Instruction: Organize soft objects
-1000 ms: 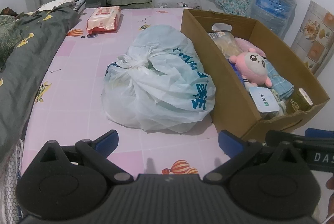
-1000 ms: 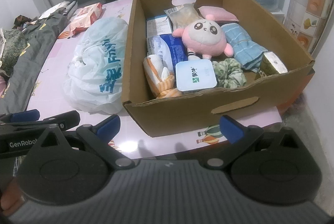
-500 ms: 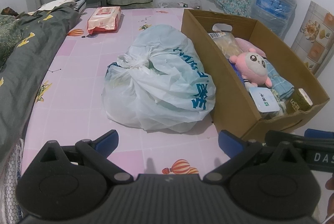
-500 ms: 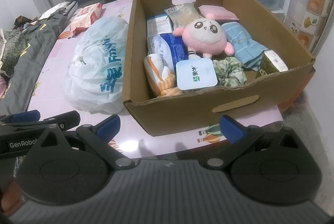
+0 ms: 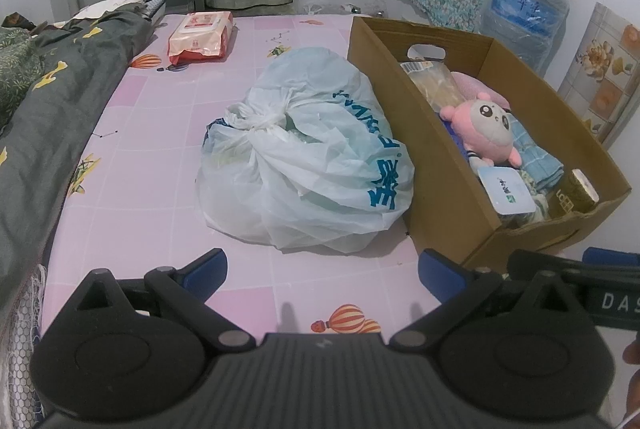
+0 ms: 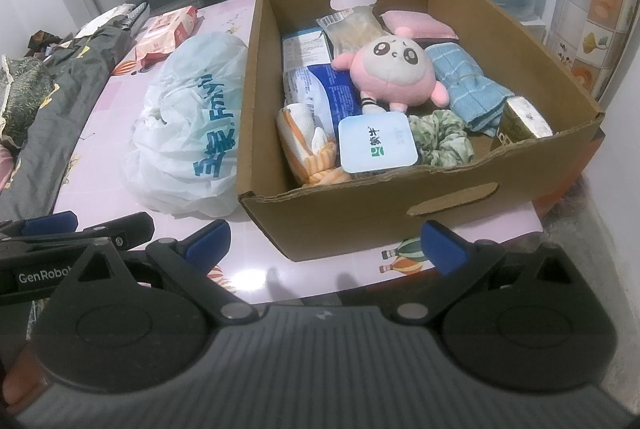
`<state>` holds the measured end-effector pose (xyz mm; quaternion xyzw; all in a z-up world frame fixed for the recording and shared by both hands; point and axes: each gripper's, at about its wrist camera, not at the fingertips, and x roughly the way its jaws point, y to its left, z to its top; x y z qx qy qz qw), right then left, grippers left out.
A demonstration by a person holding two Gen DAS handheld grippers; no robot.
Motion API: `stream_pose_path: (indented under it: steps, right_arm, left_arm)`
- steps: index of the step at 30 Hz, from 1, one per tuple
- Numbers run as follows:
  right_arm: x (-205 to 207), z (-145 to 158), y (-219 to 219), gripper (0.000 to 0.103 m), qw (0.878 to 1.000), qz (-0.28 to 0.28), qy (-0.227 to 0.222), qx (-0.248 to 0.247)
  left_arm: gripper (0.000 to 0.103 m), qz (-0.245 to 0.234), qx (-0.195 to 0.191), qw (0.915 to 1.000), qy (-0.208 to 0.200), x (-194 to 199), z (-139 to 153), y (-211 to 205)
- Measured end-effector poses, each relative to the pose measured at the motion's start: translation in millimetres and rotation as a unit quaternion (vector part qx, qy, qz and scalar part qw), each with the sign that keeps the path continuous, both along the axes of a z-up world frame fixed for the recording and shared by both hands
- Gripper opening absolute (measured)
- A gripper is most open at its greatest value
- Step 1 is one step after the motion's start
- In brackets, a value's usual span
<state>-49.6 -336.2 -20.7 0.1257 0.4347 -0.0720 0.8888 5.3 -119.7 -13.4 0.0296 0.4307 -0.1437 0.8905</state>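
Pink plush toy [image 6: 390,75] lies in cardboard box [image 6: 400,213]

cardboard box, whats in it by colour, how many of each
In the brown cardboard box, as far as shows:
Pink: 2, round plush toy, flat pad
Blue: 2, striped towel, printed packet
Green: 1, fabric scrunchie
Orange-striped: 1, cloth
White: 1, lidded tub
Clear: 1, wrapped pack
Gold: 1, carton
Total: 9

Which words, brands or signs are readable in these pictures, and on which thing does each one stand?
"GenRobo", cut off: side of the left hand-held gripper.
"DAS", cut off: side of the right hand-held gripper.
Blue print on the white plastic bag: not clearly readable.
Chinese characters on the water jug and the white lidded tub: too blurred to read.
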Motion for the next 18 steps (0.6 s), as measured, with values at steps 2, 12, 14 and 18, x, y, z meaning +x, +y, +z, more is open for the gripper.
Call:
stream_pose_path:
  steps: [2, 12, 14, 18]
  right_arm:
    - [0.0, -0.7, 0.7, 0.102, 1.000, 0.000, 0.001, 0.002]
    - [-0.2, -0.6, 0.8, 0.102, 1.000, 0.000, 0.000, 0.002]
    - [0.2, -0.7, 0.9, 0.102, 1.000, 0.000, 0.000, 0.002]
    - [0.4, -0.2, 0.7, 0.102, 1.000, 0.001, 0.000, 0.002]
  left_arm:
    - [0.102, 0.000, 0.000, 1.0000, 0.000, 0.0, 0.1, -0.1]
    - [0.102, 0.001, 0.000, 1.0000, 0.000, -0.1, 0.2, 0.6]
    - [0.102, 0.001, 0.000, 1.0000, -0.001, 0.0, 0.2, 0.5]
    - [0.102, 0.002, -0.001, 1.0000, 0.000, 0.0, 0.7, 0.4]
